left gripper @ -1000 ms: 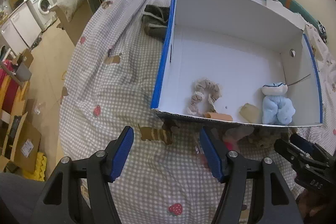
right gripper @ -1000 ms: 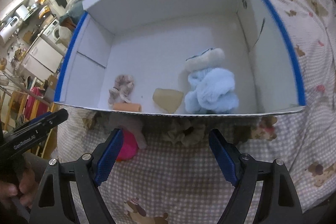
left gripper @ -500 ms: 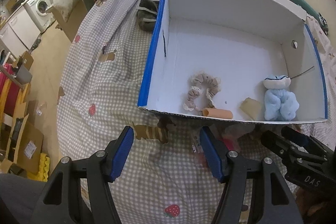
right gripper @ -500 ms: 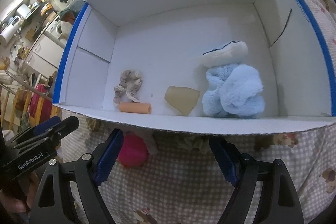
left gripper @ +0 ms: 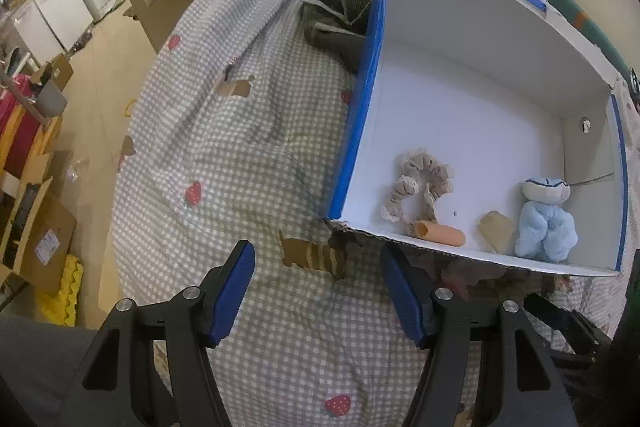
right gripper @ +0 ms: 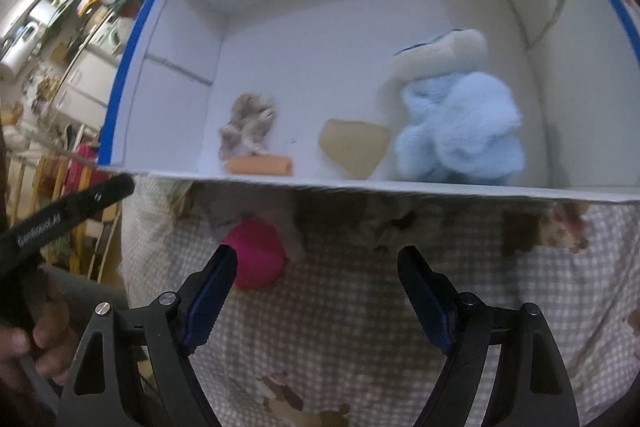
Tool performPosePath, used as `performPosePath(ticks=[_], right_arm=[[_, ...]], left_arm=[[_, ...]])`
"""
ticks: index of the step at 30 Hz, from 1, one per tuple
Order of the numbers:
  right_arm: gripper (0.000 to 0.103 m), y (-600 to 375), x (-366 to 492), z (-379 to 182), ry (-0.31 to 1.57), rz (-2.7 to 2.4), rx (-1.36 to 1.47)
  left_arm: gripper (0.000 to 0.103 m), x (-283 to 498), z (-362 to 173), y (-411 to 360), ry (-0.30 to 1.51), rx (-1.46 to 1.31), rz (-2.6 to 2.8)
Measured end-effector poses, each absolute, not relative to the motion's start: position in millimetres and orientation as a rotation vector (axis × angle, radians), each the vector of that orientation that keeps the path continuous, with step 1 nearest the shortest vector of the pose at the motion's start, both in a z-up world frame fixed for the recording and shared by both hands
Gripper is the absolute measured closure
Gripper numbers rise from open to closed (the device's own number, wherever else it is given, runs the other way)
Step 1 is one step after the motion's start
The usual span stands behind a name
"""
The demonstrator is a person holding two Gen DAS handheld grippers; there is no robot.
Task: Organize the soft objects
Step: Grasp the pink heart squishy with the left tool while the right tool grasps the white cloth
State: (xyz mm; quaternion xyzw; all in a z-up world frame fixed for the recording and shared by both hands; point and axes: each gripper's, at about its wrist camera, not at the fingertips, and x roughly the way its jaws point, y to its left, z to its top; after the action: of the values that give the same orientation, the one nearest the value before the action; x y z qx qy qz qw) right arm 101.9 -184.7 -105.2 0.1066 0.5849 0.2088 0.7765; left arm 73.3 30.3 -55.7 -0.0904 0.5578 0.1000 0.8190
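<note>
Right gripper (right gripper: 316, 291) spread wide, empty. Pink plush (right gripper: 256, 253) lies just ahead of its left finger, half under the box wall (right gripper: 360, 185). Left gripper (left gripper: 318, 291) likewise released. Risk: fingers snagging bedsheet (right gripper: 340, 327) or striking the wall.

A box (left gripper: 472, 67) sat on a bed (left gripper: 240, 155). Inside, along its near wall, lay a scrunchie (left gripper: 420, 183) at left, a tube (left gripper: 440, 233) just before it, a wedge (left gripper: 496, 229) further right and a plush toy (left gripper: 546, 223) rightmost. A ball (right gripper: 256, 259) lay outside, before the near wall.
</note>
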Motion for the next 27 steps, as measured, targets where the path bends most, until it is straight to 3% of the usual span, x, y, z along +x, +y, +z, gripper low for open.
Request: performPosePath(ticks=[5, 7, 9, 13, 19, 21, 27], right_arm=[[0.019, -165.5, 106.7, -96.7, 1.216, 0.537, 0.242], [0.027, -156.4, 111.8, -100.4, 1.218, 0.547, 0.228], [0.042, -149.4, 116.3, -105.9, 1.229, 0.542, 0.211], [0.05, -143.6, 124.1, -117.3, 1.247, 0.532, 0.23], [0.074, -143.4, 124.6, -115.5, 1.215, 0.525, 0.229], [0.087, -144.3, 122.1, -112.5, 1.202, 0.519, 0.204], [0.095, -159.4, 109.2, -101.6, 1.178, 0.526, 0.191]], left_arm=[[0.041, 73.1, -55.3, 24.0, 1.188, -0.167, 0.2], [0.041, 73.1, -56.2, 24.1, 1.191, -0.166, 0.202], [0.041, 73.2, -57.2, 25.7, 1.194, -0.168, 0.208], [0.041, 72.8, -59.9, 27.6, 1.2, -0.167, 0.219], [0.041, 73.3, -60.2, 26.6, 1.205, -0.188, 0.203], [0.041, 72.6, -59.2, 24.7, 1.202, -0.19, 0.192], [0.041, 71.3, -59.8, 22.6, 1.205, -0.178, 0.192]])
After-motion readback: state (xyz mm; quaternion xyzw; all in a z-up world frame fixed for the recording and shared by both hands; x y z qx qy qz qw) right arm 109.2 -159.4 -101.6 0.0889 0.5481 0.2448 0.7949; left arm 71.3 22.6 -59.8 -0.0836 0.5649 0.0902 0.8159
